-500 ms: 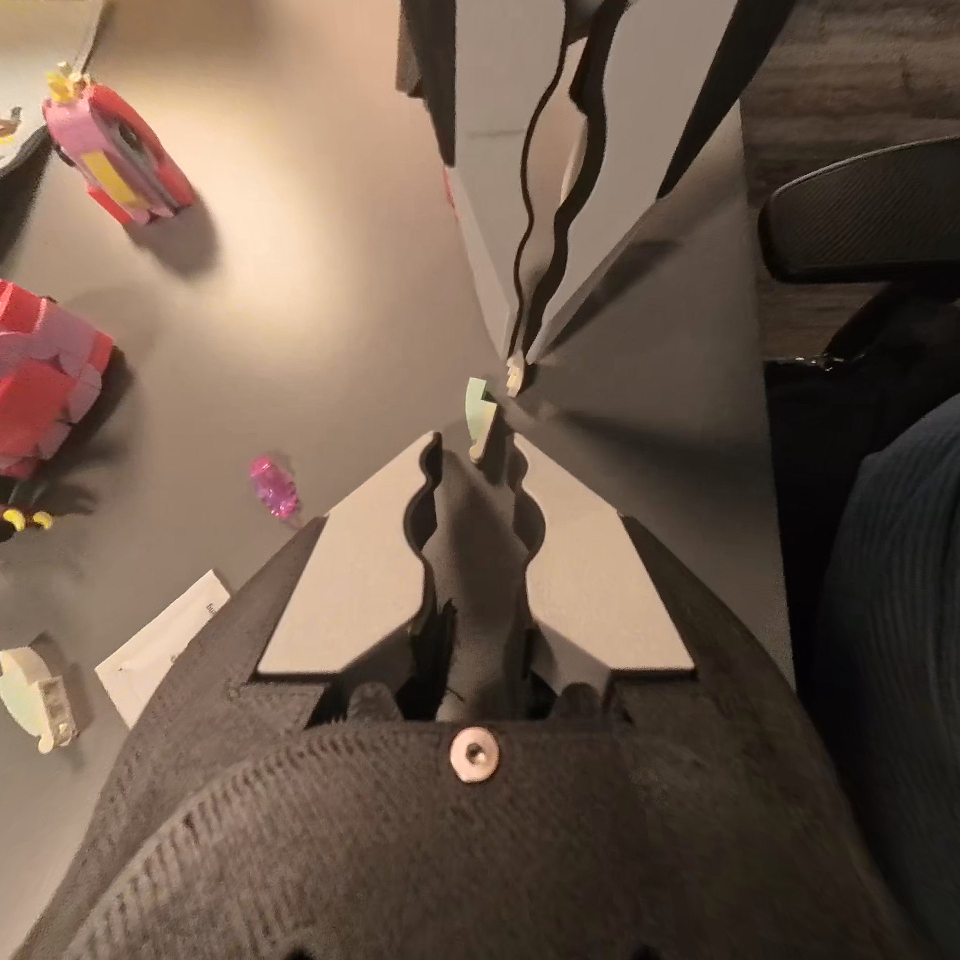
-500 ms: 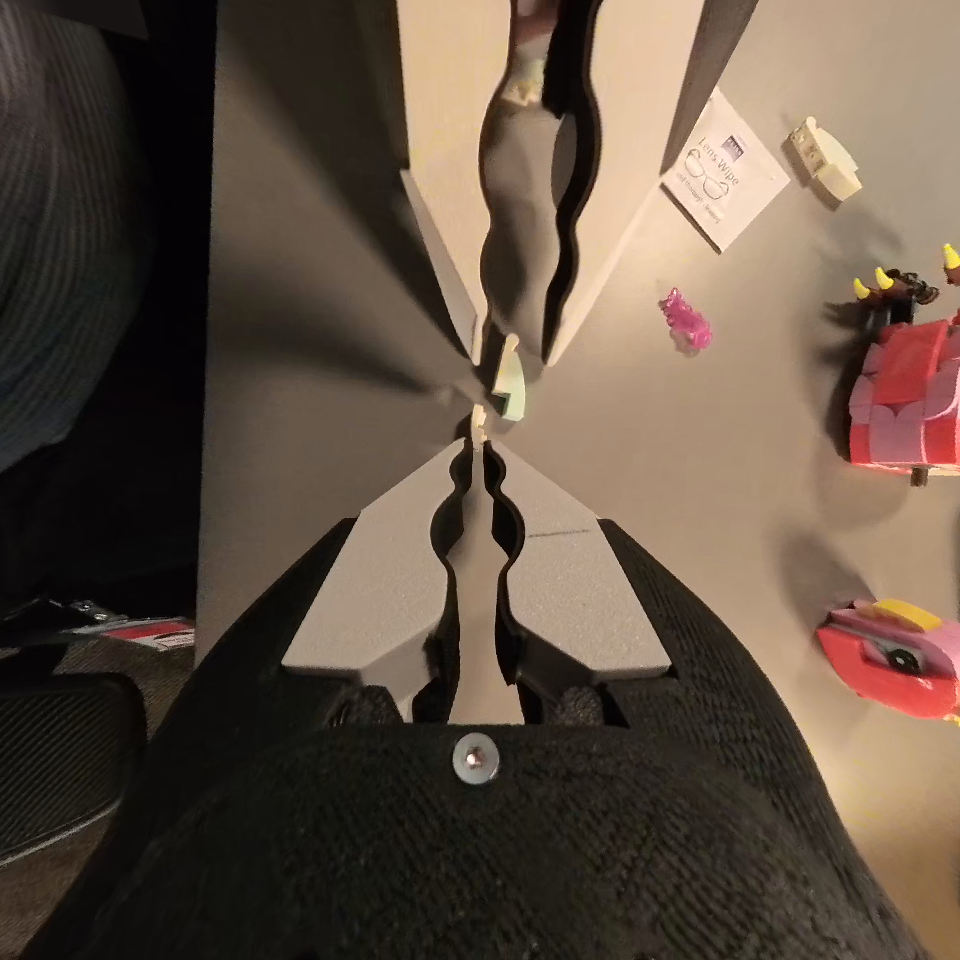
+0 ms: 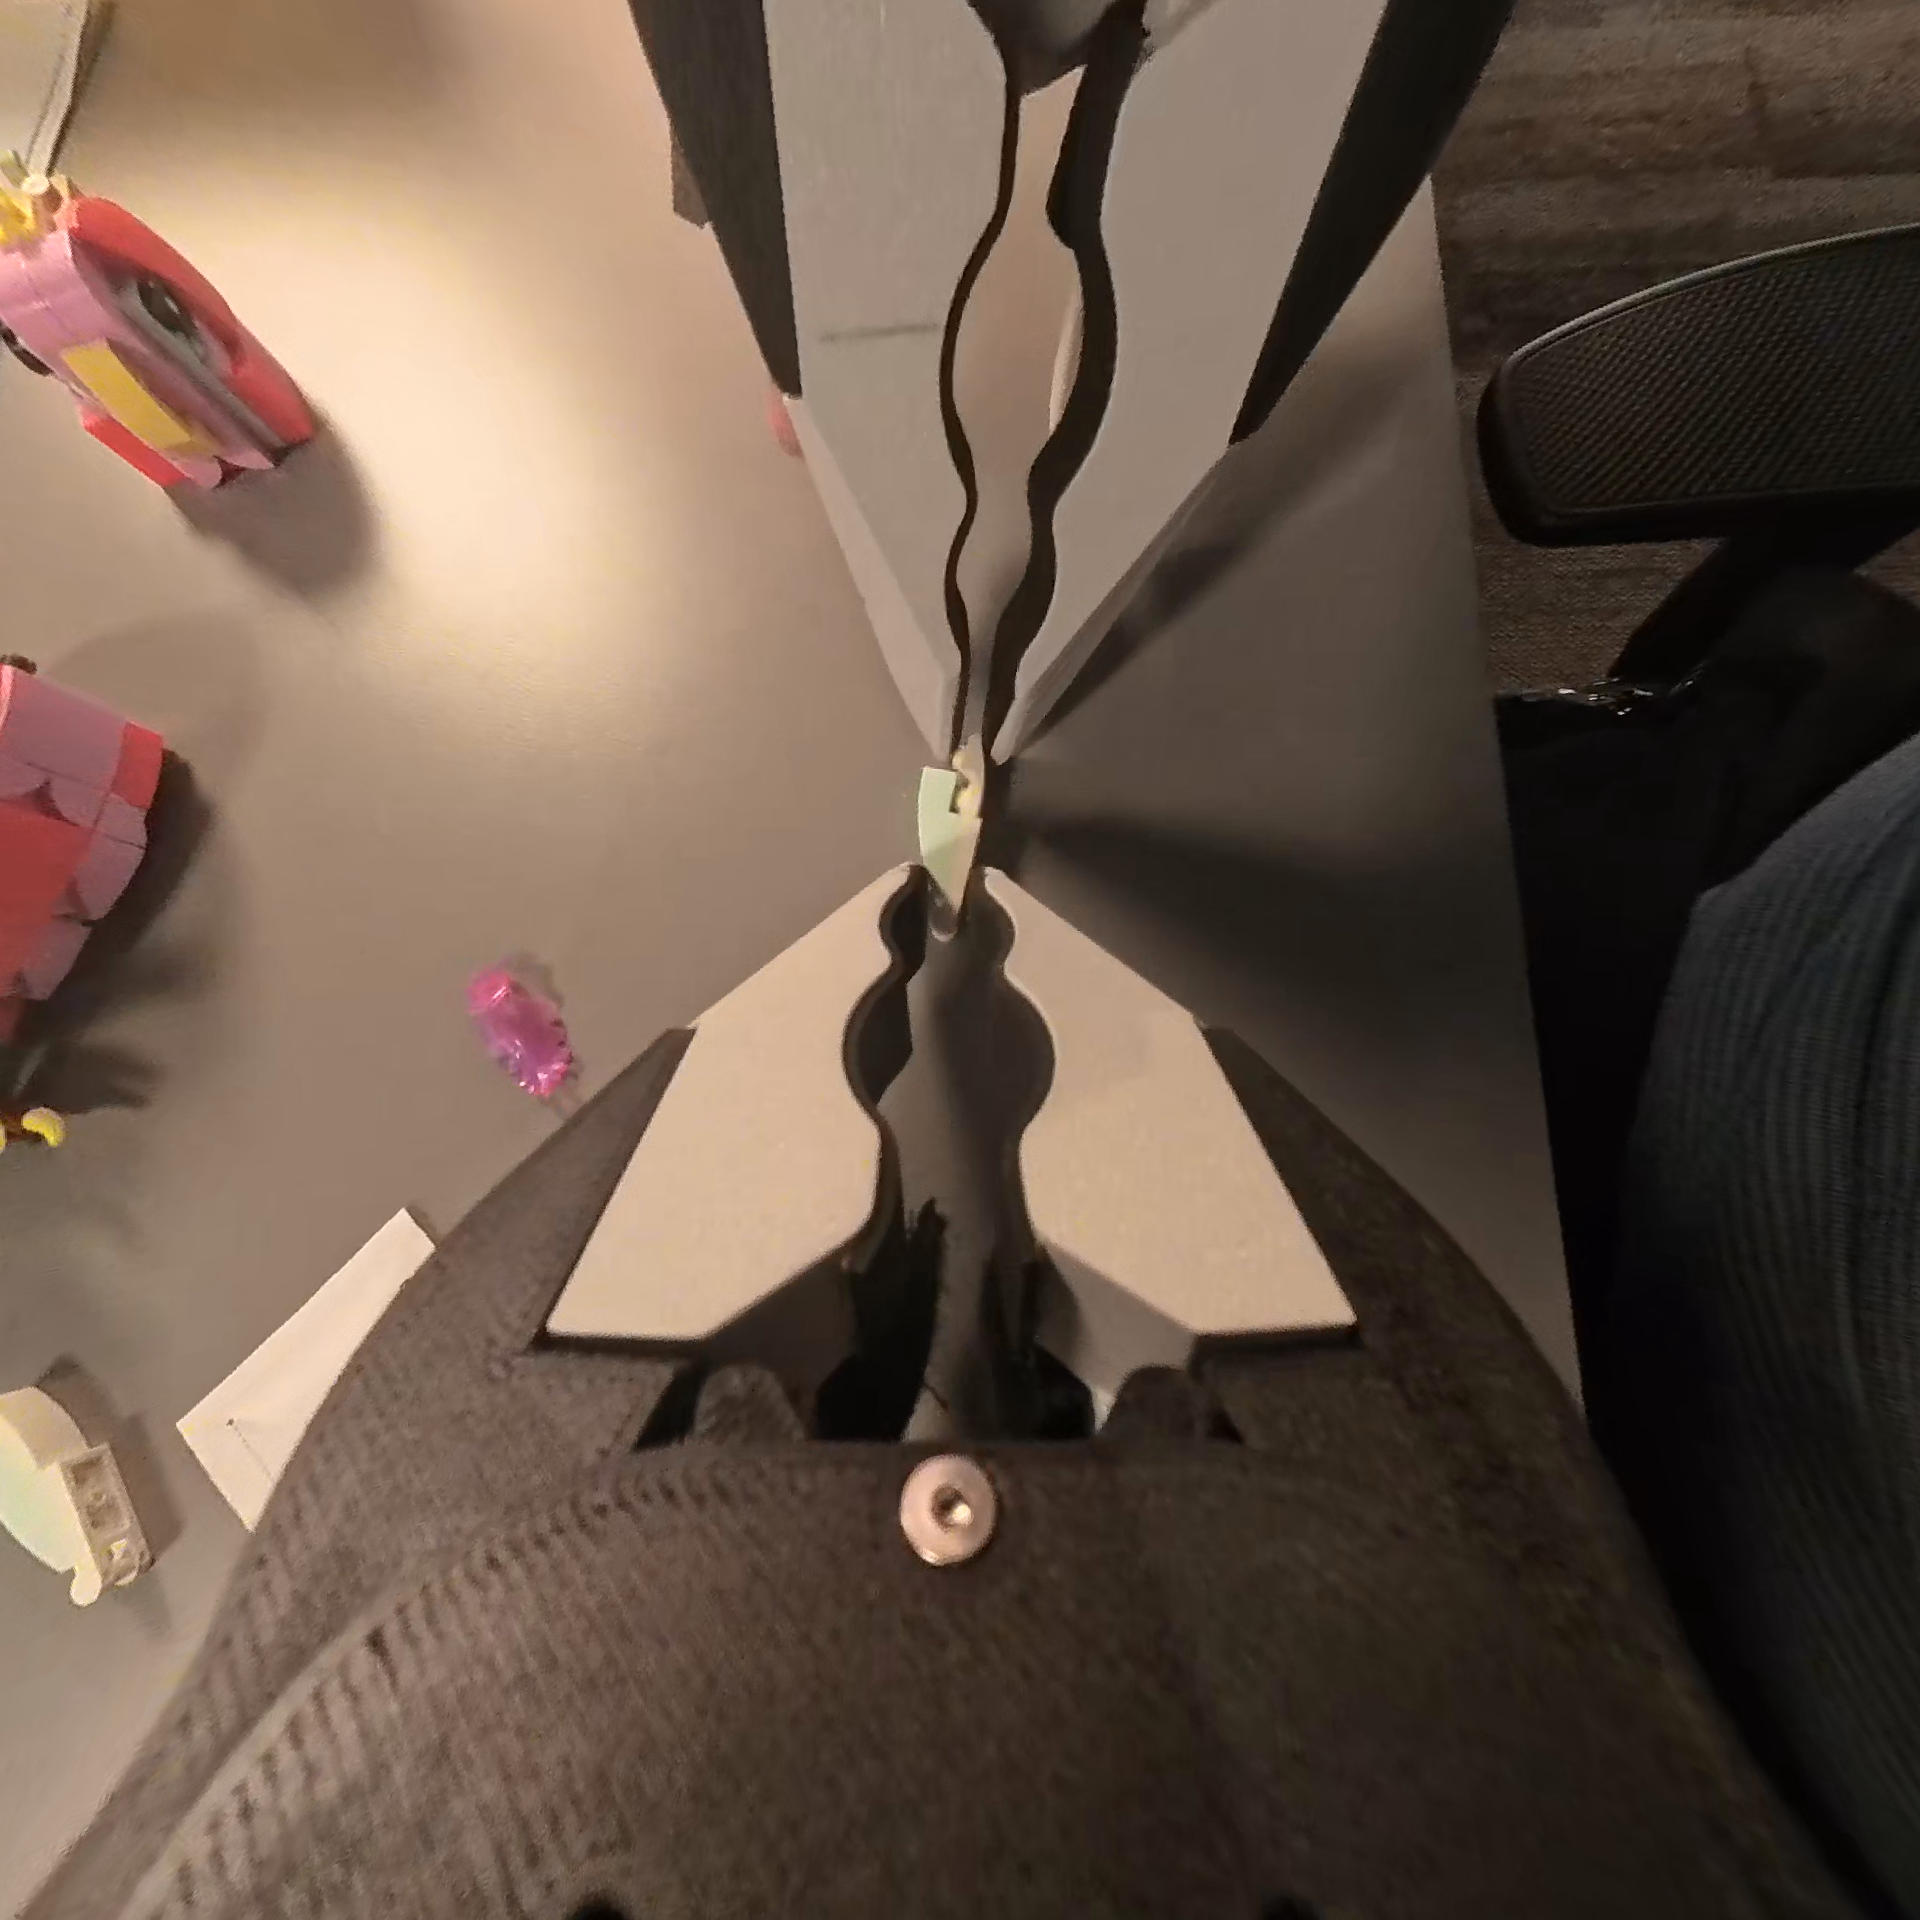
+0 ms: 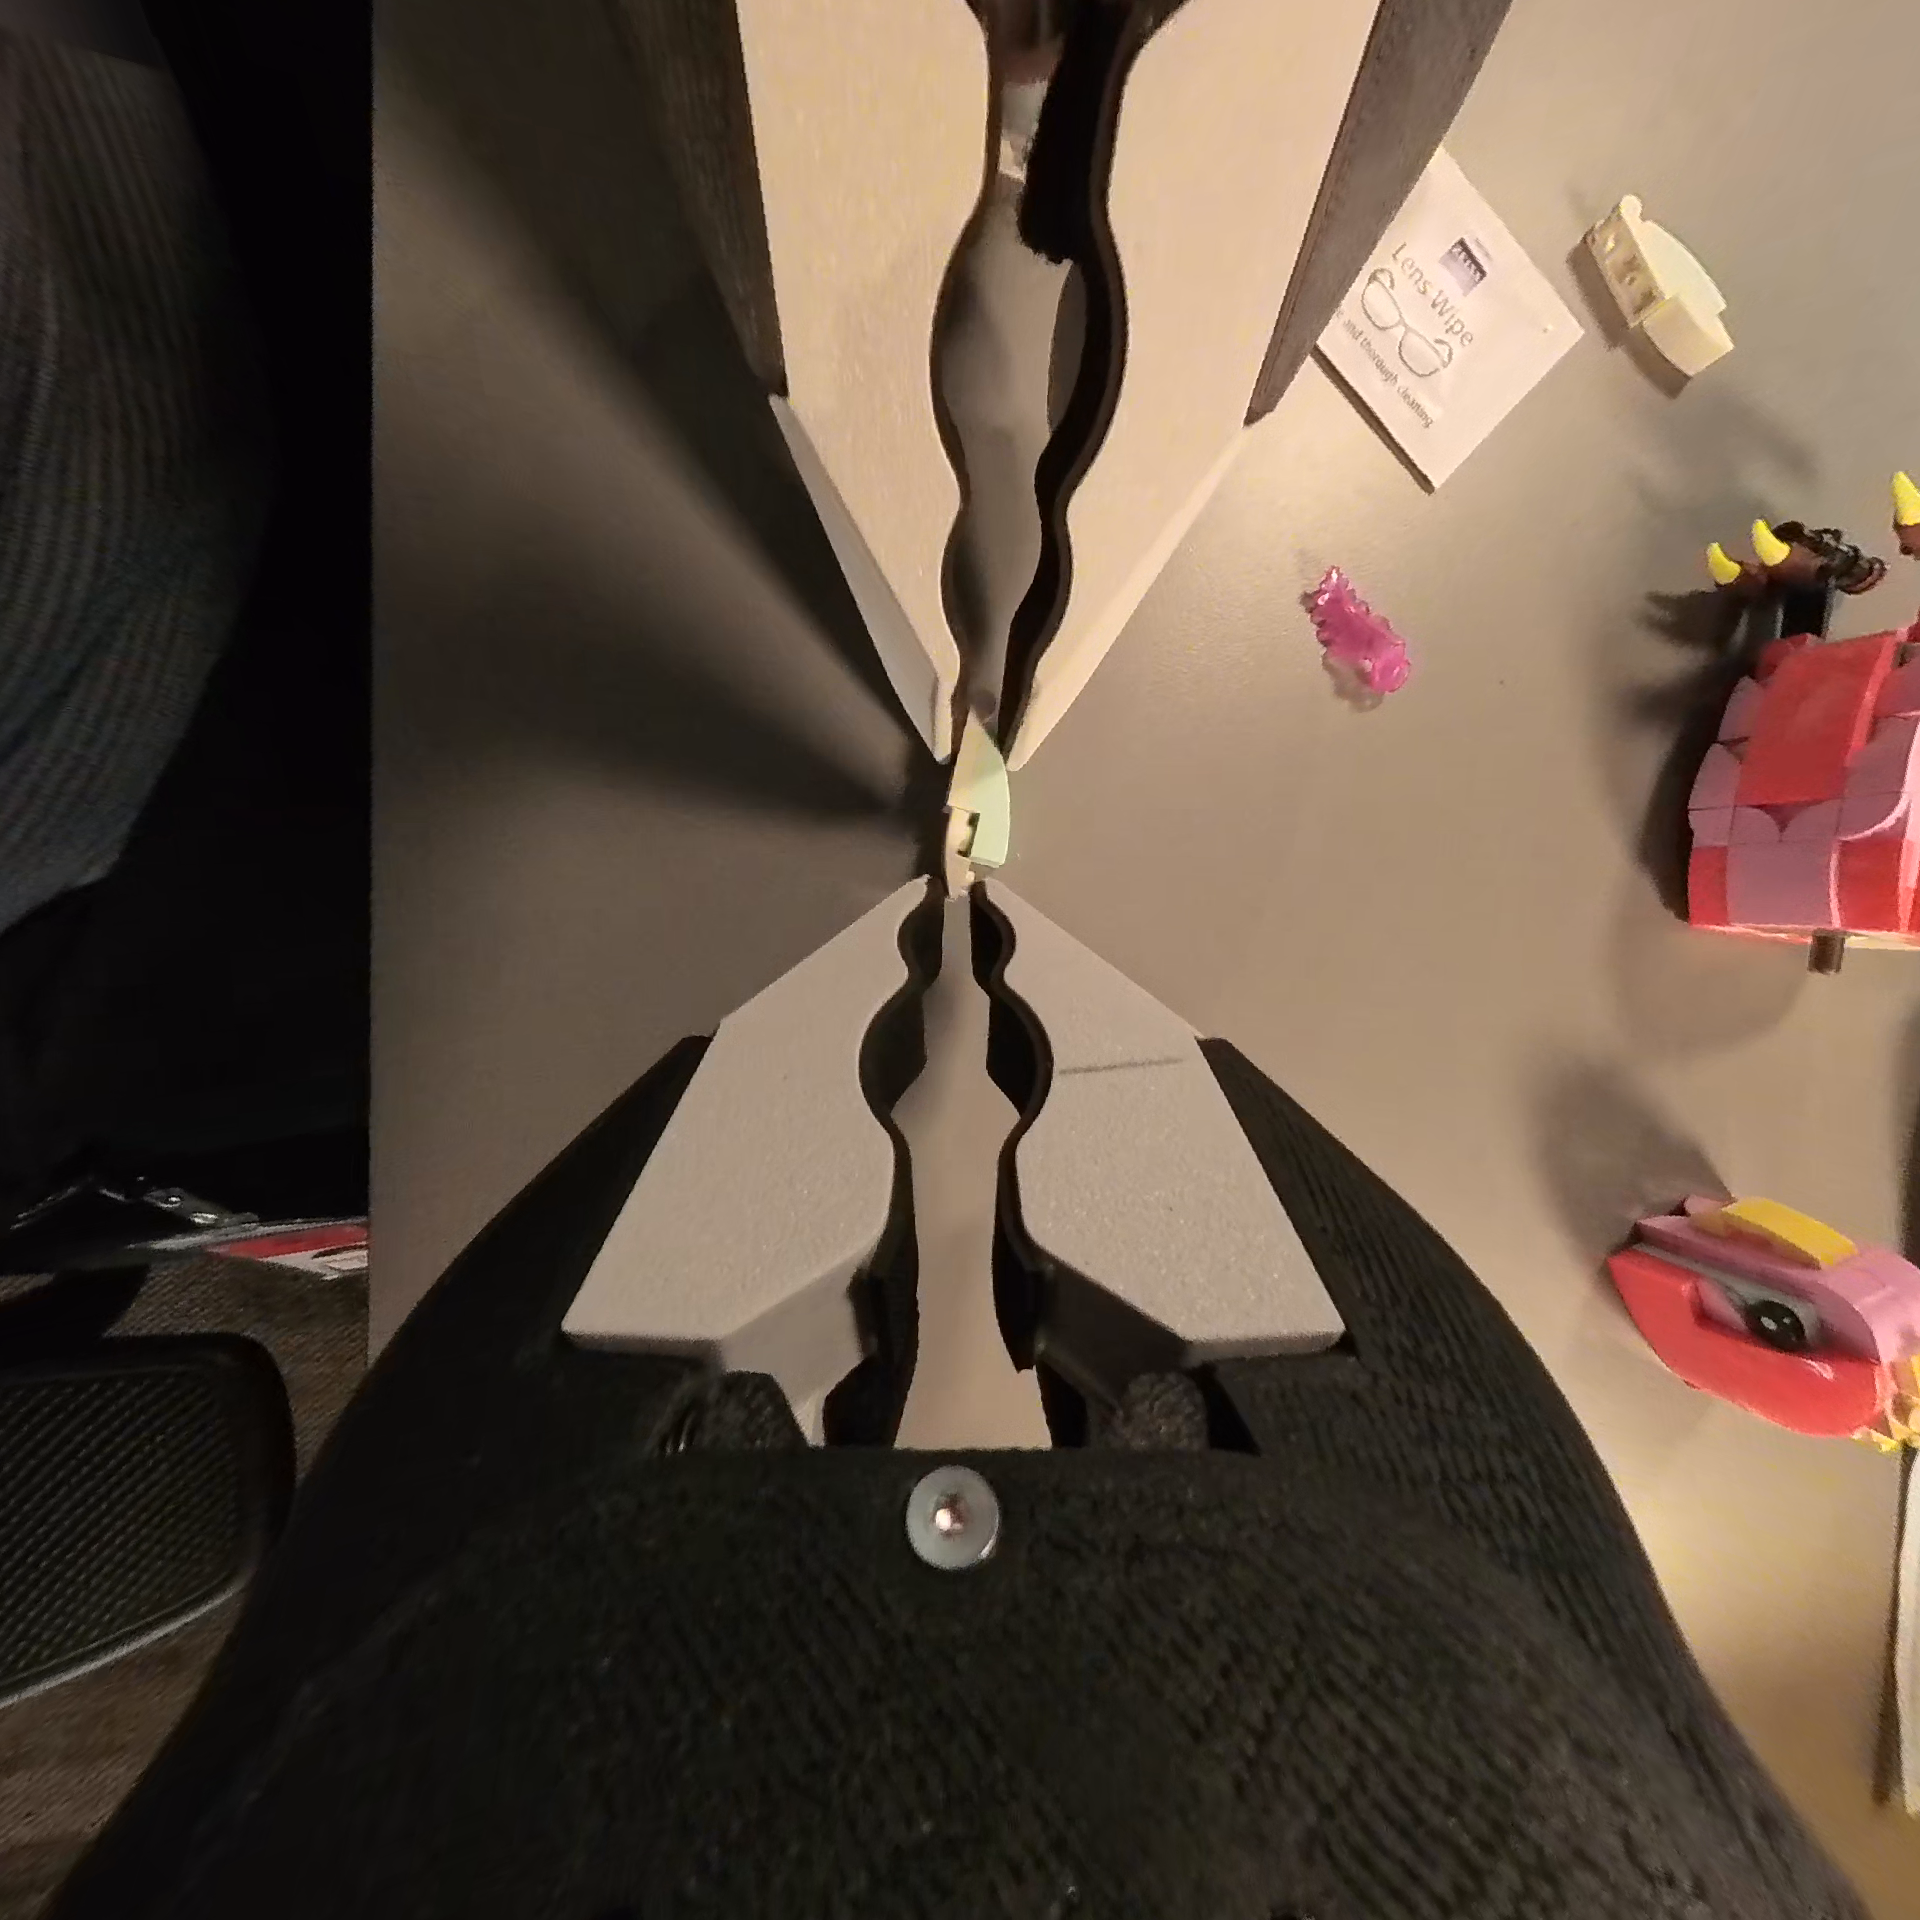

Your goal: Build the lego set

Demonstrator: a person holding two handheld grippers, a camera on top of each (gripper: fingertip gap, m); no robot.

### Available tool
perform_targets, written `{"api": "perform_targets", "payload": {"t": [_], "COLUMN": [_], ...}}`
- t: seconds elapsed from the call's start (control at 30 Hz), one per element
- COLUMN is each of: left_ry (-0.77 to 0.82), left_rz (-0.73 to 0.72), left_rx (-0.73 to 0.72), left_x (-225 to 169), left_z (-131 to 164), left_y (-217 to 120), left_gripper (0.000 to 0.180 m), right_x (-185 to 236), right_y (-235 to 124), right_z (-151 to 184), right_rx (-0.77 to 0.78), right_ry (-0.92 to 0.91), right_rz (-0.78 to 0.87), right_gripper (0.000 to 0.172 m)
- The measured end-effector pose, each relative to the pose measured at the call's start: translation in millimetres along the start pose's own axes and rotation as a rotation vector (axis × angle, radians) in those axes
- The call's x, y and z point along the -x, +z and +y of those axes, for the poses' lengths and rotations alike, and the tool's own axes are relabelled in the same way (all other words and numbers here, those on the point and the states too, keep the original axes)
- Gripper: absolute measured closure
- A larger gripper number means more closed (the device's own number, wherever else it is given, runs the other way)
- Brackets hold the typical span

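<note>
- The left gripper (image 3: 951, 883) has its jaws nearly closed, pinching the lower tip of a small pale green curved brick (image 3: 943, 821).
- The right gripper (image 4: 961, 896) has its jaws closed on a small cream brick (image 4: 958, 847); in the left wrist view this gripper (image 3: 971, 750) comes in from the far side, tip to tip with the left one.
- The green and cream bricks touch each other between the two sets of tips, held just above the grey table (image 3: 582, 727), near its edge.
- Both bricks look like hard, light, smooth plastic: stiff, not fragile, but tiny and likely to slip or twist out of a pinch. Each seems best held across its flat faces, close to its end, which leaves the joining side free.
- On the table beside them lies a translucent pink crystal piece (image 3: 520, 1029), near but apart.
- Further off stand a red and pink brick model (image 3: 73, 831) and a red and pink toy car (image 3: 156, 374).
- A white paper sachet (image 4: 1444, 322) and a cream curved brick (image 4: 1657, 286) lie well apart.
- Nothing sits between the two grippers except the bricks they hold.
- A black chair armrest (image 3: 1704, 384) and a person's dark ribbed sleeve (image 3: 1787, 1091) are beyond the table edge.
</note>
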State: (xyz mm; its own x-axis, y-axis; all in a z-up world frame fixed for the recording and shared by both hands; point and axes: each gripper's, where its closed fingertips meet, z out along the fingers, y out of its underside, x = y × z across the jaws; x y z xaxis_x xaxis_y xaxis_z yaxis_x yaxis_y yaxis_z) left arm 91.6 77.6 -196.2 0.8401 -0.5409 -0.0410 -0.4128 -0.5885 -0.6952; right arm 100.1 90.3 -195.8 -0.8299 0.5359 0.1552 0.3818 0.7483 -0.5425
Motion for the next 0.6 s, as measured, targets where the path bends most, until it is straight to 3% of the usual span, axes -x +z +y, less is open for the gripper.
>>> {"api": "perform_targets", "payload": {"t": [0.33, 0.6], "left_ry": [-0.025, -0.04], "left_rz": [0.012, 0.017], "left_rx": [0.007, 0.0], "left_x": [-0.1, -0.3], "left_z": [0.1, 0.0], "left_y": [0.1, 0.1], "left_gripper": [0.174, 0.174], "right_x": [-1.7, -0.9], "right_y": [-1.0, 0.2], "right_z": [0.4, -5.2], "right_rx": [-0.007, -0.049], "right_ry": [0.019, 0.043], "right_rz": [0.032, 0.018], "right_gripper": [0.163, 0.145]}}
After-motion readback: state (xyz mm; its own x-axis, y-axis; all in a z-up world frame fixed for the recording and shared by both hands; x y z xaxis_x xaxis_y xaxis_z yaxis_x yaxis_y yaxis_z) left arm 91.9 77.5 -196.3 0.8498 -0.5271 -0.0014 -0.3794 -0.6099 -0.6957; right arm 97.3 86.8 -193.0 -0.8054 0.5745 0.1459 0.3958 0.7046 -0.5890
